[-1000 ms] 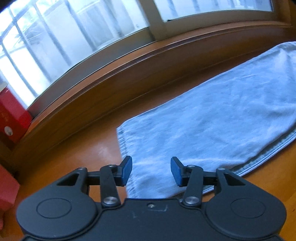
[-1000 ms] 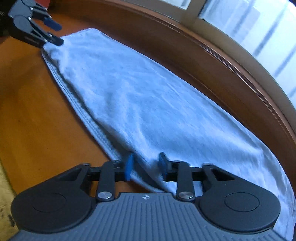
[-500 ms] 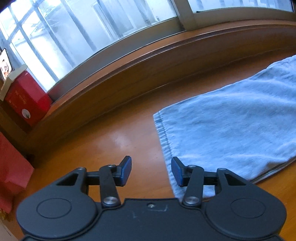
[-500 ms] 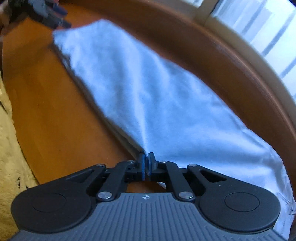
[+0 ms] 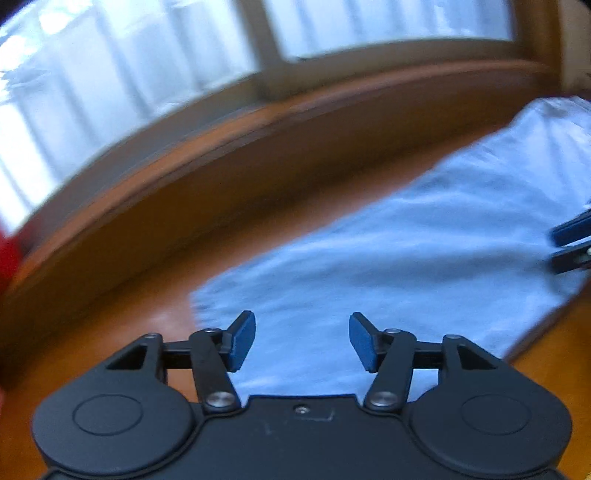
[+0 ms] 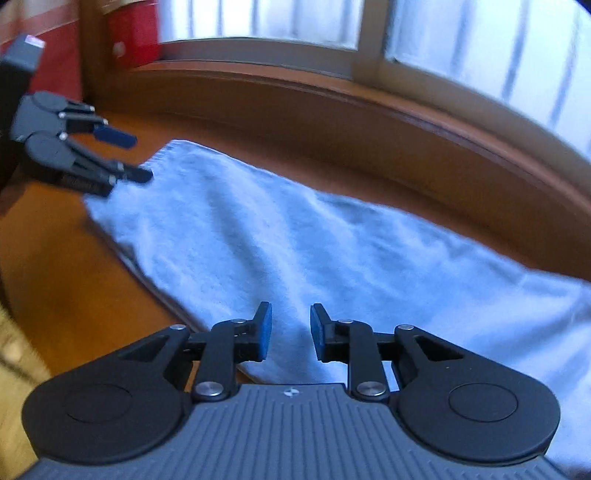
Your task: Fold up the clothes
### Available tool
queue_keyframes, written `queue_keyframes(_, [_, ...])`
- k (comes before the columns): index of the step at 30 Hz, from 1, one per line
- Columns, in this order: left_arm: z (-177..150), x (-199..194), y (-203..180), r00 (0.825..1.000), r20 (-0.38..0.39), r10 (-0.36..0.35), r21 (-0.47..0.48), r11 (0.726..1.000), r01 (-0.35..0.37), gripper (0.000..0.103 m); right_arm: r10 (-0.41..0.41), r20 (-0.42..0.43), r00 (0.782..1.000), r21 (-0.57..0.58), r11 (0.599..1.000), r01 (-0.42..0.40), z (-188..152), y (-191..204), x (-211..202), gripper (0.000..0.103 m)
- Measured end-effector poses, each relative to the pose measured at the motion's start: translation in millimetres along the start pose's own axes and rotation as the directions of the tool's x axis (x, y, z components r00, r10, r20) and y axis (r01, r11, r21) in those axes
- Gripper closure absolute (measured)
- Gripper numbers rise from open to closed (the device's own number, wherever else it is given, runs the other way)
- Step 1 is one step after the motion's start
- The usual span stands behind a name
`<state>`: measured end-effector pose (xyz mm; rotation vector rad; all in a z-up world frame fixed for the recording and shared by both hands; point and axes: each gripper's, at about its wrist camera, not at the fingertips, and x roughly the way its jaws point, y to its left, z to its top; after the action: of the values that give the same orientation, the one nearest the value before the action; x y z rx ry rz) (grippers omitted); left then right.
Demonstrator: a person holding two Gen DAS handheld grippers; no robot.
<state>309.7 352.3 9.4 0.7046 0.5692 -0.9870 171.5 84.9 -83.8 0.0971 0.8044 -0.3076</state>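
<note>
A light blue folded garment lies flat on the wooden table, long and narrow; it also fills the right wrist view. My left gripper is open above the garment's near left end. It also shows in the right wrist view, open, at the garment's far left corner. My right gripper is open and empty, just above the garment's near edge. Its fingertips show at the right edge of the left wrist view, over the cloth.
The wooden table ends at a raised wooden sill under a window. A red box stands on the sill at the left. A yellowish rug lies off the table's near left edge.
My right gripper was shut on the garment's edge half a second ago and has opened, letting it go. My left gripper has moved back over the garment's left end. Both views shifted.
</note>
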Motion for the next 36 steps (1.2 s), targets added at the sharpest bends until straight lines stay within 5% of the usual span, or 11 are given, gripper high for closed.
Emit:
queue_keyframes(5, [-2.6, 17.0, -12.0, 0.999, -0.021, -0.029, 0.078, 0.996, 0.031, 0.045, -0.065, 0.0, 0.998, 0.112, 0.992, 0.065, -11.9, 14.2, 11.8, 0.077])
queue_keyframes(12, [-7.2, 14.6, 7.0, 0.997, -0.074, -0.023, 0.033, 0.999, 0.025, 0.032, -0.082, 0.044, 0.996, 0.14, 0.987, 0.075, -3.1, 11.3, 1.1, 0.075])
queue_keyframes(28, [-8.9, 13.4, 3.1, 0.995, -0.088, 0.05, 0.026, 0.998, -0.048, 0.019, -0.24, -0.015, 0.971, 0.277, 0.932, 0.234, 64.2, -105.4, 91.7, 0.057])
queue_keyframes(36, [-3.0, 9.8, 2.3, 0.997, -0.076, -0.011, 0.03, 0.999, 0.013, 0.021, -0.279, 0.053, 0.959, 0.351, 0.904, 0.244, 47.4, -81.6, 36.7, 0.057])
